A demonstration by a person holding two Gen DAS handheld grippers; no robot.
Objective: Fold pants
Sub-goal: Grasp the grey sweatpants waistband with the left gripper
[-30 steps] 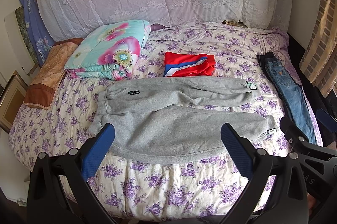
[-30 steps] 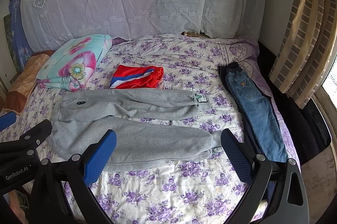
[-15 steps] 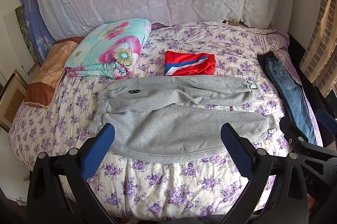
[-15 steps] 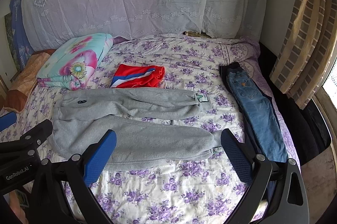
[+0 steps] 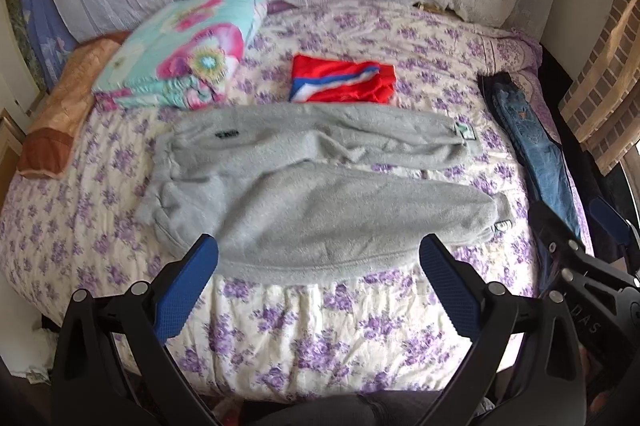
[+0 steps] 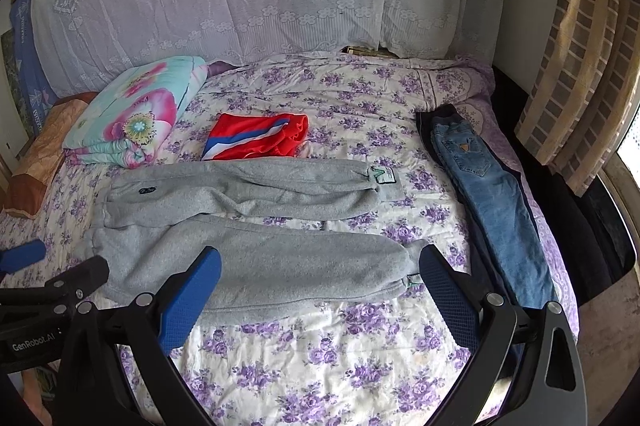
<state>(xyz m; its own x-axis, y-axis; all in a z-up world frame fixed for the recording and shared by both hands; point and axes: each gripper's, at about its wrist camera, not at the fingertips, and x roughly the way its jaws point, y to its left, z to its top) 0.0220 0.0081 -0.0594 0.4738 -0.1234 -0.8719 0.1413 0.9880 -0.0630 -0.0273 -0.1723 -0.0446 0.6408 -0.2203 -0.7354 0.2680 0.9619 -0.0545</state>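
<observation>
We find the left gripper [image 5: 319, 268] with its blue pads spread wide and nothing between them, poised at the lower centre of its view above the near edge of the bed [image 5: 320, 338]. The right gripper [image 6: 320, 268] stands likewise wide and empty at the lower centre of its own view, and its black frame shows at the lower right edge of the left view. Neither tool touches cloth. The gray sweatpants [image 6: 256, 226] lie spread flat across the middle of the frame, waistband to the left, cuffs to the right, the two legs parted with a strip of flowered sheet showing between them. We judge this layout deliberate: laid full length and opened out, so one leg can be taken over the other as a first fold, which is not yet begun. Both tools point forward and slightly down at the near leg, side by side, one toward the waist end and one toward the cuff end, a stance suited to a two-point lift. Farther off, a red folded garment [image 6: 256, 142] sits at upper centre, a flowered quilt [image 6: 136, 114] at upper left, and blue jeans [image 6: 488, 194] lie along the right side, all apart from the sweatpants. The left view is blurred.
</observation>
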